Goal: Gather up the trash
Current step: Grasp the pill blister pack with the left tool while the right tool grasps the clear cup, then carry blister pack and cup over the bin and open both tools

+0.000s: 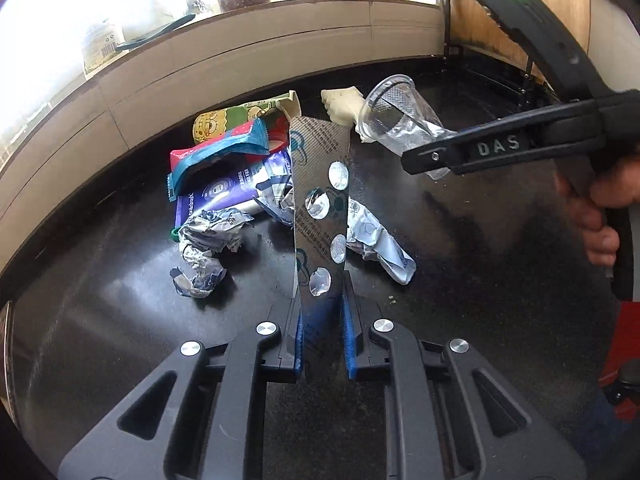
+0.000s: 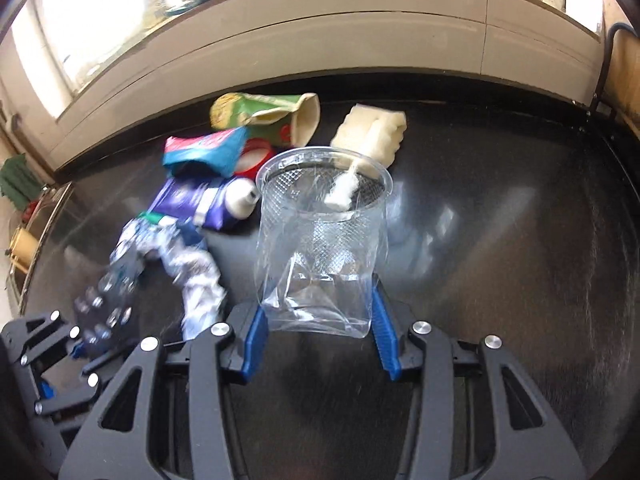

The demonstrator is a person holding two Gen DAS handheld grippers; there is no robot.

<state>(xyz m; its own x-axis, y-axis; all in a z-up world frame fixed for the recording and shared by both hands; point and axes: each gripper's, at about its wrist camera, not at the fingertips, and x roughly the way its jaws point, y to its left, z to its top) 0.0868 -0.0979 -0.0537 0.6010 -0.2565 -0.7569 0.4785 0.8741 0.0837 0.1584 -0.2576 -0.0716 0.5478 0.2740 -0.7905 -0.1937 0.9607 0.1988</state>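
Observation:
My left gripper [image 1: 322, 320] is shut on the lower end of a silver blister pack [image 1: 320, 200], which stands upright between the blue pads. In the right wrist view the same gripper [image 2: 80, 344] and blister pack [image 2: 108, 300] appear blurred at the lower left. My right gripper [image 2: 318, 320] is shut on the crumpled base of a clear plastic cup [image 2: 322, 232]. From the left wrist view that gripper [image 1: 432, 160] holds the cup [image 1: 396, 120] above the black counter [image 1: 480, 260]. A person's hand [image 1: 604, 216] grips its handle.
Trash lies in a heap behind: crumpled foil wrappers [image 1: 208, 240], a purple packet [image 1: 224, 196], a red-and-blue packet [image 1: 216, 152], a green paper cup [image 1: 240, 116] and a white foam piece [image 1: 344, 104]. A tiled ledge [image 1: 240, 60] runs behind, with a wooden board [image 1: 520, 12] at the right.

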